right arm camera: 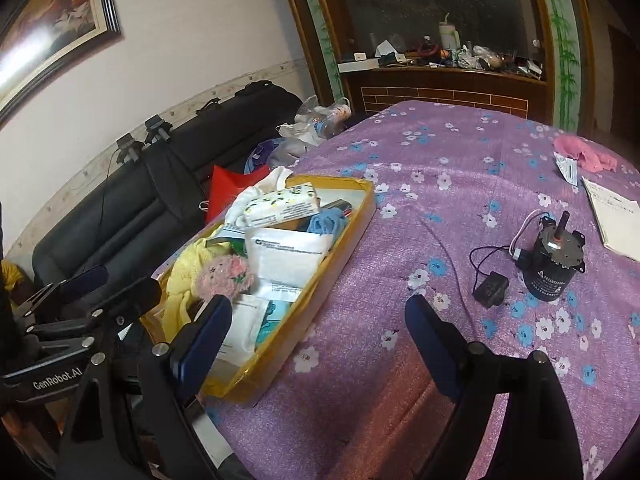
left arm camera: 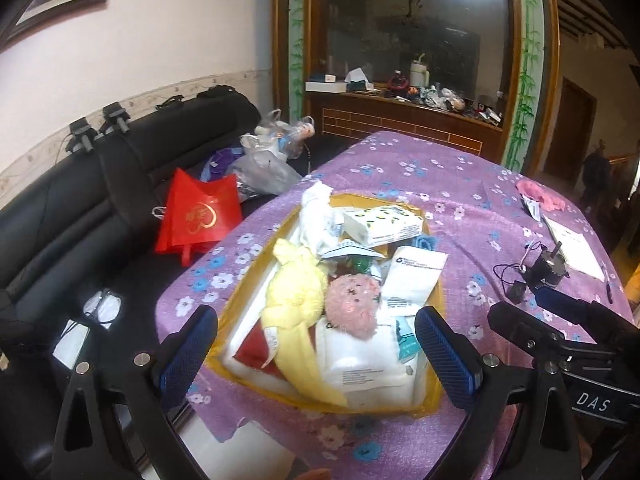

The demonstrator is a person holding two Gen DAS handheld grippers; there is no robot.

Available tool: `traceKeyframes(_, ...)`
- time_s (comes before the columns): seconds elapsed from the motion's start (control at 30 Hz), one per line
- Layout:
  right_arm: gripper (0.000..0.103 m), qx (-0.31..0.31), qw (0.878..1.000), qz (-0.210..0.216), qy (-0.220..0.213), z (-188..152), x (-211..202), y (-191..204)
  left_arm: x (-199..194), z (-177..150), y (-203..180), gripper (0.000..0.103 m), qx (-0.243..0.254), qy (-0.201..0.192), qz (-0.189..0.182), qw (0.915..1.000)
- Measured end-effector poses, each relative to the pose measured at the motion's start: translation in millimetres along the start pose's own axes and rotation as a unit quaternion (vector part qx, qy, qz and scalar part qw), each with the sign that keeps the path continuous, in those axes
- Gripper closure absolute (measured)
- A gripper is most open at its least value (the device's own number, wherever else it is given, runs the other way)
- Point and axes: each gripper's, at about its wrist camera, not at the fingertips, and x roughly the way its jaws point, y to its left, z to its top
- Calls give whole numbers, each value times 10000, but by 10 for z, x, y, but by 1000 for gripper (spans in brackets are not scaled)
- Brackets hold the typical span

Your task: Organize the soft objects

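In the left wrist view, the left gripper (left arm camera: 316,344) was seen spread wide and empty, the yellow tray (left arm camera: 434,292) of soft items at twelve o'clock.

In the right wrist view, the right gripper (right arm camera: 320,330) was held fully open, empty, the tray (right arm camera: 320,280) at ten o'clock.

black tongs (left arm camera: 316,350), blue ribbed pads (left arm camera: 444,354), silver screws

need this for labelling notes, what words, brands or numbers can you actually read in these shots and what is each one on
"DAS": white letters on the right gripper body, seen from the left wrist view.
"GenRobot.AI": white letters on the left gripper body, seen from the right wrist view.
Gold characters on the red bag: not legible.
Print on the white packets, tissue pack and motor label: too small to read.
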Motion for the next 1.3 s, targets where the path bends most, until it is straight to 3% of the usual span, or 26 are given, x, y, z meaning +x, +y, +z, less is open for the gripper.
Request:
traceKeyframes(0.87,15,-231,9997,-90,86,38,122,272,17,-106,323,3,-123,56,333,9994)
traceKeyframes(1.3,15,-319,9976,-574,214,62,226,306,202,-58,347,3,-217,164,312,9991)
